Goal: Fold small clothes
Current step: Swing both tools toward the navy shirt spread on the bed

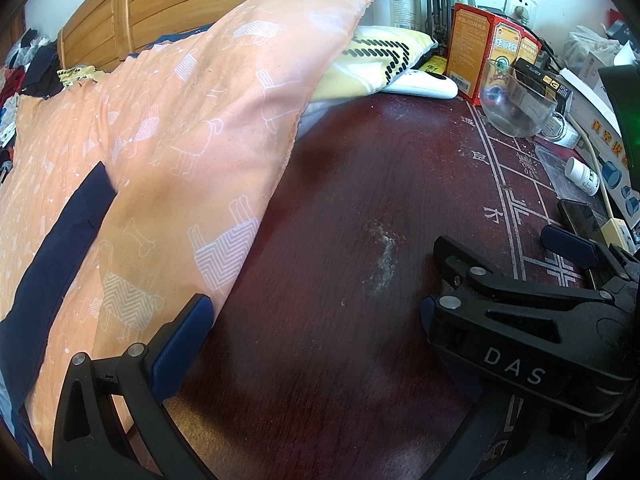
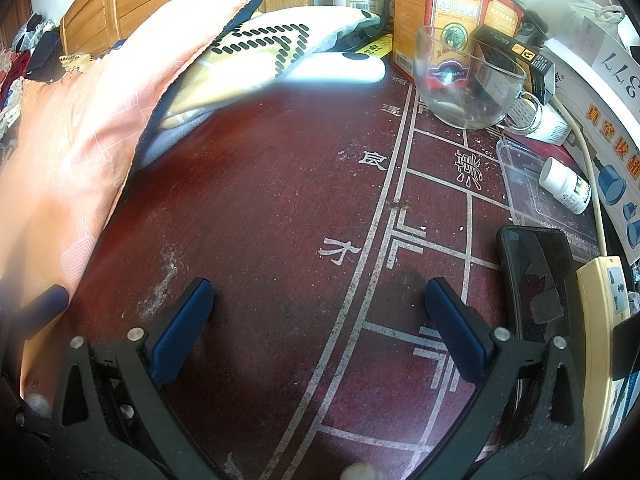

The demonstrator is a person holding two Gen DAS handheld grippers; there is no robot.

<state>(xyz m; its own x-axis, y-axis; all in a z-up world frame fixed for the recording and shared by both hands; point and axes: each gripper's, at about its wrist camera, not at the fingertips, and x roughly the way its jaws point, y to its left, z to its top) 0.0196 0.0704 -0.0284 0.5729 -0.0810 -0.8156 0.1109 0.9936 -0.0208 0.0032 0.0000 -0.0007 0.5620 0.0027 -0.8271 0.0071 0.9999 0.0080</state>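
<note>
Left gripper [image 1: 312, 304]: jaws spread wide and empty, the left blue pad just touching or beside the near edge of the orange garment [image 1: 168, 152], which runs up and away to the left of the jaws. Right gripper [image 2: 320, 304]: jaws likewise parted, holding nothing, over bare dark-red table [image 2: 260, 208], the garment well off to their left; the left gripper is judged nearer. Garment: thin, soft printed cloth with navy trim, draped over a yellow patterned piece [image 1: 376, 60].

Place: a home bedroom
Bed: wooden headboard [image 1: 168, 0]
Desk [image 2: 280, 200]: medicine boxes [image 2: 452, 12], glass cup [image 2: 468, 80], pill bottle [image 2: 566, 186], phone [image 2: 536, 280]
</note>
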